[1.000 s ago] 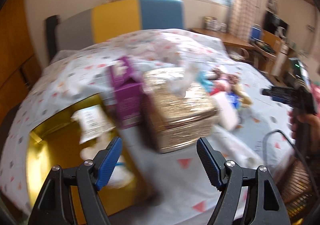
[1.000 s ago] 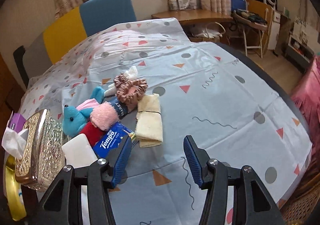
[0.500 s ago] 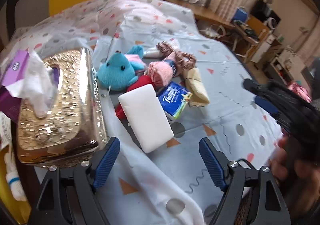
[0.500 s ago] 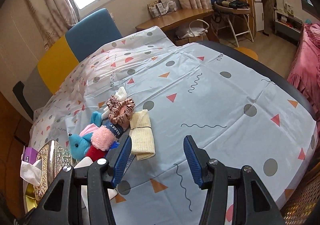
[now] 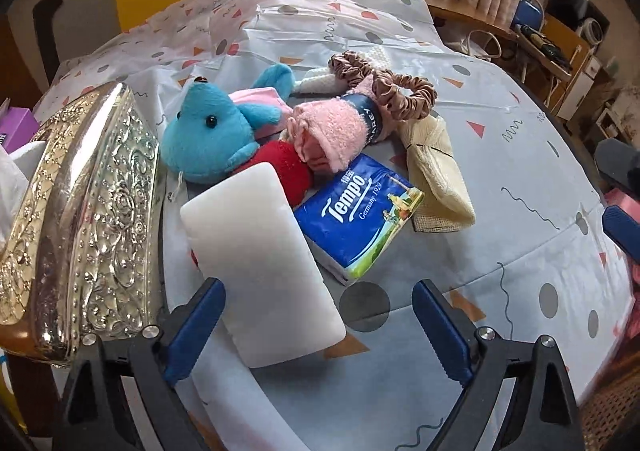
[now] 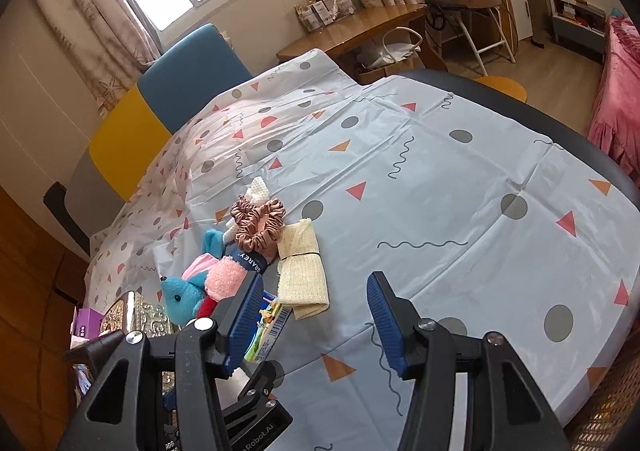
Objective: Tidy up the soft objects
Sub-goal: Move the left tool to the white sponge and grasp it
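At the far left, an embossed metal tissue box (image 5: 86,219) stands on the patterned tablecloth (image 5: 520,179) and serves as the reference landmark. Just right of it lies a white sponge block (image 5: 260,271), whose near end sits between the fingers of the left gripper (image 5: 318,325); the jaws have just been opening and stand wide, with neither pad pressing on the block. Behind the block, also just right of the tissue box, lies a blue plush toy (image 5: 212,135) with a red part. Further right of the box, touching the block's right edge, lies a blue tissue pack (image 5: 360,215) printed "Tempo" and "Germany 1929". Beyond it, a pink fuzzy sock (image 5: 336,127) carries a dark band with partly legible letters "AREY". A brown scrunchie (image 5: 404,95) and a folded cream cloth (image 5: 436,167) lie further right again. The right gripper (image 6: 316,325) hangs over the tablecloth well right of the tissue box, jaws partly apart and empty.
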{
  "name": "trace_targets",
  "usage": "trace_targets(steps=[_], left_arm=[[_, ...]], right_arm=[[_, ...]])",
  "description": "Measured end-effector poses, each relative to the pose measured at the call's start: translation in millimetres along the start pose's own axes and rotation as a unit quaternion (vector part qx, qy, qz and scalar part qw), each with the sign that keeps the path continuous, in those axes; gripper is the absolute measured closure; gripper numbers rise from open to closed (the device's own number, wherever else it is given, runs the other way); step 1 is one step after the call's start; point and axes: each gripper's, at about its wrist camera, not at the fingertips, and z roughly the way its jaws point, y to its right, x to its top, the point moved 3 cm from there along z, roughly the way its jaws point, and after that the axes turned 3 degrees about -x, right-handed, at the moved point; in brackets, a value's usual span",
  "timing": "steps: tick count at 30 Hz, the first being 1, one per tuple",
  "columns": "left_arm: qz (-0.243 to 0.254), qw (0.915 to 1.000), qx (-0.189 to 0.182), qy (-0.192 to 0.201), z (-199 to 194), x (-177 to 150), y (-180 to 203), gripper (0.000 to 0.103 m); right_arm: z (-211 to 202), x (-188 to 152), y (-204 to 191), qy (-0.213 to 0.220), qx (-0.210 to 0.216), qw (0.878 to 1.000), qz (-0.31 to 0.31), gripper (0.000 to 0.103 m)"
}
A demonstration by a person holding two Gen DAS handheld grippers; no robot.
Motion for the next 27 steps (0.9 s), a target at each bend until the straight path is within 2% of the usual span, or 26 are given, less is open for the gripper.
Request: trace_targets(steps=[3, 4, 5, 6, 7, 10, 16, 18, 22, 23, 27], left_arm=[[0.010, 0.9998, -0.009, 0.016, 0, 2, 1, 0.015], [0.012, 0.9998, -0.007, 0.016, 2, 3, -1, 0.023], [0.014, 0.9998, -0.009, 0.014, 4, 3, -2, 0.038], [0.029, 0.9993, -0.016, 0.014, 5, 3, 1, 0.046], [0.049, 0.9982, -0.027, 0.020, 3, 4, 6, 0.046], [0.087, 0.9920, -0.085, 0.035, -9, 3, 18, 0.056], [0.057, 0.9911, -0.120, 0.015, -18, -2, 5, 0.054], [0.041, 0.9916, -0.122, 0.012, -20, -1, -1, 0.049], [0.010, 0.9920, -0.126, 0.008, -21, 3, -6, 0.031], [0.003, 0.9925, -0.122, 0.003, -19, 5, -6, 0.028], [-0.009, 0.9953, -0.092, -0.030, -2, 12, -2, 0.028]], right_arm=[[3, 0, 5, -0.009, 0.004, 1.000, 0.016, 0.048], [3, 0, 6, -0.010, 0.004, 1.000, 0.019, 0.048], [3, 0, 6, -0.011, 0.004, 1.000, 0.021, 0.048], [4, 0, 6, -0.012, 0.002, 1.000, 0.020, 0.048], [4, 0, 6, -0.011, -0.001, 1.000, 0.019, 0.048], [3, 0, 8, -0.006, -0.009, 1.000, 0.021, 0.048], [8, 0, 18, -0.018, -0.019, 0.999, 0.037, 0.048], [10, -1, 20, -0.025, -0.018, 0.999, 0.044, 0.048], [11, -2, 22, -0.030, -0.019, 0.998, 0.046, 0.048], [11, -2, 22, -0.032, -0.018, 0.998, 0.046, 0.048], [12, -2, 22, -0.036, -0.012, 0.998, 0.051, 0.048]])
